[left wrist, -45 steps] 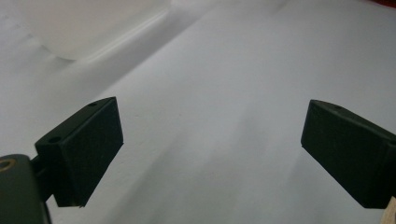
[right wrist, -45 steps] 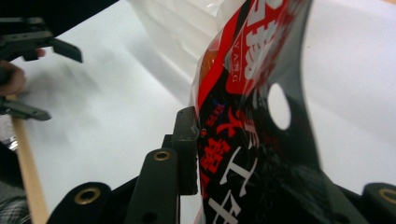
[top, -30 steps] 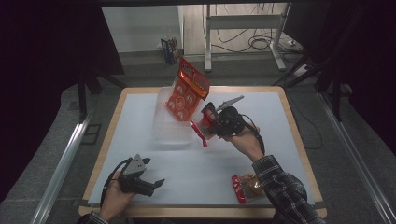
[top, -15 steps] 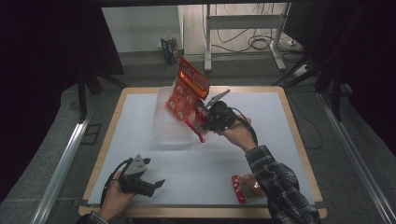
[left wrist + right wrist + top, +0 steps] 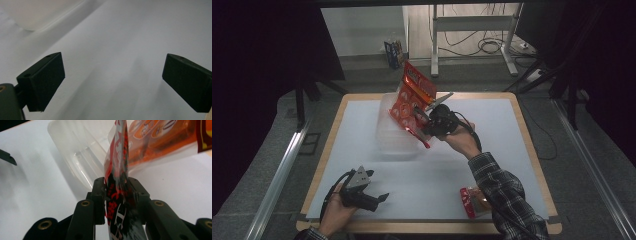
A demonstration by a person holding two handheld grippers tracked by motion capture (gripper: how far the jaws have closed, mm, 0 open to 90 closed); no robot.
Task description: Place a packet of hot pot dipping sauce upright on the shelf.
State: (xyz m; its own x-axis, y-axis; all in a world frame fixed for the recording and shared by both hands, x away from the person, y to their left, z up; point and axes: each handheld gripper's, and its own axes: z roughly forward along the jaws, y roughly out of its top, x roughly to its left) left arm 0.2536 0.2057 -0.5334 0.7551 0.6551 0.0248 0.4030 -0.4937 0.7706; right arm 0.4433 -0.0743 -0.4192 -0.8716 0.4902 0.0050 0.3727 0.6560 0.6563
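Desk [image 5: 512, 150], white top with wooden edge, takes up the middle of the high view

Clear plastic tub [image 5: 394, 132] sits on the desk, upper centre of the frame; in the right gripper view it lies in the upper left [image 5: 75, 150], tilted open toward the camera

Red snack bag [image 5: 412, 97] held up at a slant above the tub's right side, upper centre of the high view; its lower edge is pinched, its top points up and away. In the right gripper view the bag [image 5: 120, 165] rises from between the jaws to the top of the frame

Right hand-held gripper [image 5: 424, 122], centre of the high view: clenched on the bag's bottom edge, both pads pressing the film [image 5: 117, 202]

Left hand-held gripper [image 5: 379, 197], lower left, rests low on the desk; jaws released, wide apart over bare white surface [image 5: 113, 75]

Small red packet [image 5: 472, 200] lies on the desk at lower right, beside the checked sleeve [image 5: 507, 195]
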